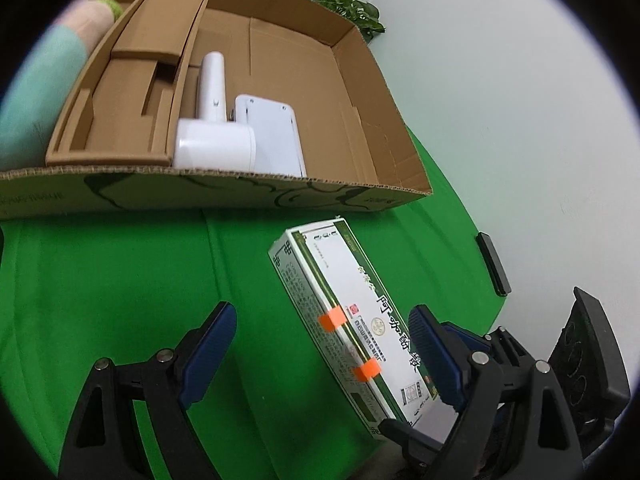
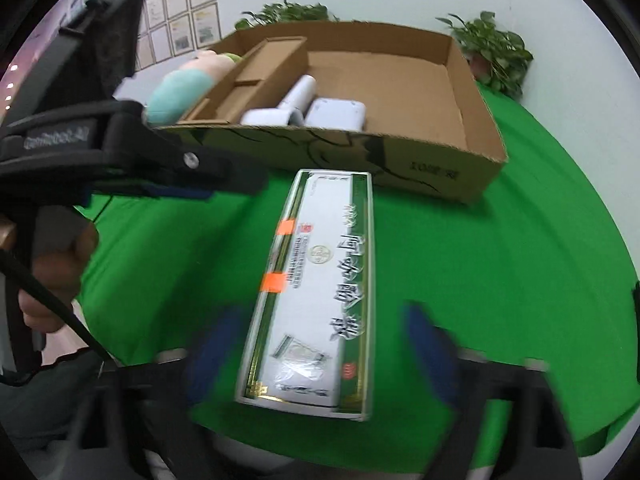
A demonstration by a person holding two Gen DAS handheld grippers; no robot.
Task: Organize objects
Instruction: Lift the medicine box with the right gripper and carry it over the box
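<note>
A long white and green medicine box (image 1: 352, 324) with two orange tape tabs lies flat on the green tablecloth in front of a cardboard box (image 1: 224, 192). My left gripper (image 1: 324, 344) is open, and the medicine box's near end lies between its blue pads, close to the right pad (image 1: 436, 360). In the right wrist view the medicine box (image 2: 320, 292) lies lengthwise between the blurred fingers of my open right gripper (image 2: 316, 352). The left gripper (image 2: 132, 168) shows there at the left, above the cloth. Neither gripper holds anything.
The cardboard box (image 2: 452, 172) holds a white hair dryer (image 1: 212, 128), a white flat device (image 1: 276, 136) and a cardboard insert (image 1: 132, 80). A plush toy (image 2: 188, 80) lies to its left. Potted plants (image 2: 496, 52) stand behind. The round table's edge (image 1: 480, 280) is at the right.
</note>
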